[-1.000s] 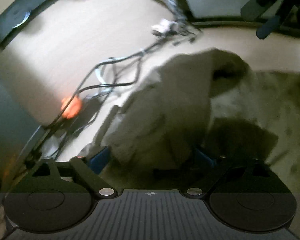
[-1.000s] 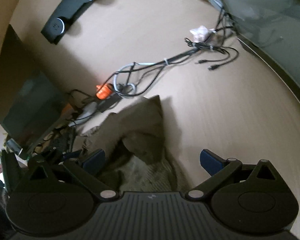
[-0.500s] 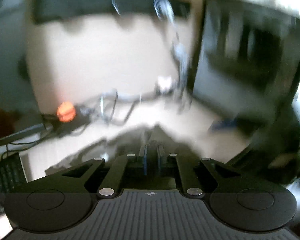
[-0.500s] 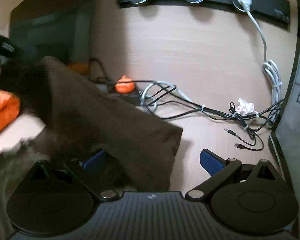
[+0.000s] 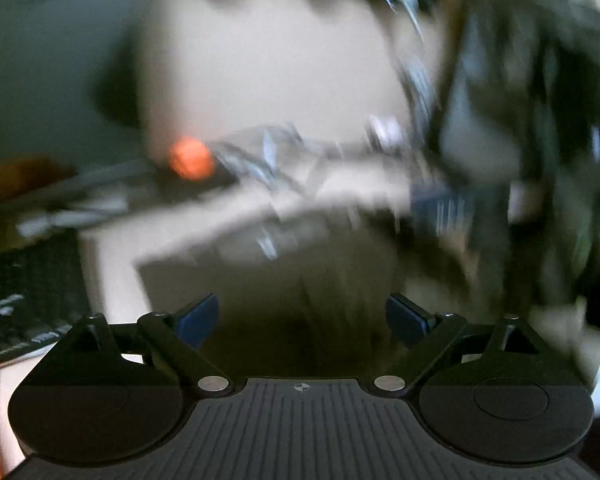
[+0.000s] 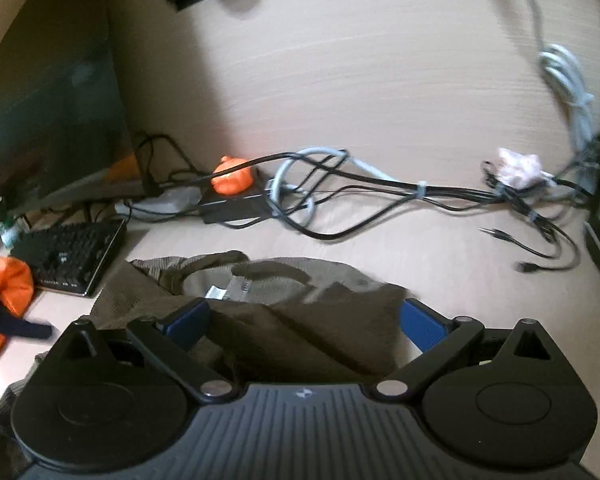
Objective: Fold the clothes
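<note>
Desk [image 6: 380, 80] is kind of a mess: a tangle of cables [image 6: 380, 192] runs across the back, with a little orange pumpkin [image 6: 233, 177] sitting on a black power brick [image 6: 236, 206]. Keyboard [image 6: 72, 254] sits off to the left under a dark monitor [image 6: 48, 92], and there's a crumpled paper wad [image 6: 518, 168] by the cables on the right.

Right wrist view: bare desk [image 6: 380, 80] open at 12 o'clock. Cable tangle [image 6: 380, 194] with orange lump [image 6: 233, 178] bars the middle; keyboard [image 6: 74, 256] at 9 o'clock, monitor [image 6: 48, 92] at 10. Left wrist view blurred.
</note>
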A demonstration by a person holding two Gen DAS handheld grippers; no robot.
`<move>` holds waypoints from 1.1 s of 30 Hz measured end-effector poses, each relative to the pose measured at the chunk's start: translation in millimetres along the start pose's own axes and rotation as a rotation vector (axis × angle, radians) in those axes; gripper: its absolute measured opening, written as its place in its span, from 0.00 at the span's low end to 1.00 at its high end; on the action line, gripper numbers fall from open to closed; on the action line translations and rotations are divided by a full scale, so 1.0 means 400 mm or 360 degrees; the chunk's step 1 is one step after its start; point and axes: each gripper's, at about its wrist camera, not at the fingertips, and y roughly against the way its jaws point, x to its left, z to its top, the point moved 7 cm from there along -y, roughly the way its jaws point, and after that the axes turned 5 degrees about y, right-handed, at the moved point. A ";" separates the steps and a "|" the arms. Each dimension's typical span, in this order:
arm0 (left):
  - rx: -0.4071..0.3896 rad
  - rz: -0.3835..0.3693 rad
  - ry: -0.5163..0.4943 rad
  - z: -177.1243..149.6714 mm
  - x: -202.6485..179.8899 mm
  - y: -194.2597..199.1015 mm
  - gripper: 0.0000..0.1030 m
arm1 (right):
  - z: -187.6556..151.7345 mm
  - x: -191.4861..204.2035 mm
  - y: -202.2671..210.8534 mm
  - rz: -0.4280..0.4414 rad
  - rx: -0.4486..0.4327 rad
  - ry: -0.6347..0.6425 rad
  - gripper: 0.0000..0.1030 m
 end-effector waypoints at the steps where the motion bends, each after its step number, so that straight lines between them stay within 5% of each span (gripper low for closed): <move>1: 0.0036 0.0006 -0.0068 -0.012 -0.021 -0.029 0.92 | -0.010 -0.013 0.016 -0.0021 0.0005 -0.0018 0.98; 2: 0.0062 0.0024 -0.0128 -0.020 -0.038 -0.057 0.91 | -0.023 -0.026 0.030 -0.0045 0.0016 -0.0034 0.98; 4: 0.0109 0.0081 -0.0233 -0.032 -0.066 -0.109 0.64 | -0.054 -0.054 0.058 -0.0093 0.0042 -0.0061 0.98; 5: 0.0138 0.0096 -0.0260 -0.035 -0.072 -0.127 0.29 | -0.070 -0.068 0.071 -0.0118 0.0054 -0.0076 0.98; 8: 0.0196 0.0065 -0.0261 -0.025 -0.071 -0.137 0.15 | -0.109 -0.106 0.105 -0.0183 0.0070 -0.0122 0.98; 11: 0.0123 -0.0047 -0.0141 0.068 -0.061 -0.051 0.14 | -0.114 -0.125 0.133 -0.0200 0.0033 -0.0176 0.98; 14: -0.0070 -0.0050 -0.0053 0.188 -0.016 0.070 0.15 | -0.095 -0.117 0.147 -0.0163 -0.0008 -0.0164 0.98; 18: -0.0143 0.0345 -0.0099 0.226 0.130 0.108 0.22 | -0.054 -0.075 0.141 -0.0091 -0.0041 -0.0086 1.00; 19: -0.0108 0.0432 -0.0046 0.216 0.182 0.093 0.25 | -0.048 -0.063 0.136 -0.0078 -0.0039 -0.0054 1.00; 21: -0.0043 0.0497 0.0136 0.180 0.266 0.078 0.49 | -0.035 -0.038 0.125 -0.0054 -0.0035 0.0011 1.00; 23: -0.0022 0.0401 0.0342 0.142 0.302 0.075 0.66 | -0.026 -0.017 0.110 -0.0033 -0.0020 0.0063 1.00; 24: -0.0034 0.0273 0.0421 0.126 0.296 0.074 0.85 | -0.024 -0.010 0.097 -0.0026 -0.0002 0.0076 1.00; 25: -0.0052 0.0146 0.0477 0.113 0.283 0.069 0.92 | -0.022 -0.002 0.086 -0.0021 0.0014 0.0084 1.00; 28: -0.0055 -0.0067 0.0549 0.085 0.240 0.009 0.93 | -0.015 0.022 0.062 0.0004 0.0038 0.0088 1.00; 33: -0.0008 -0.0070 0.0557 0.079 0.199 -0.142 0.93 | -0.013 0.054 0.054 0.0036 0.0044 0.0087 1.00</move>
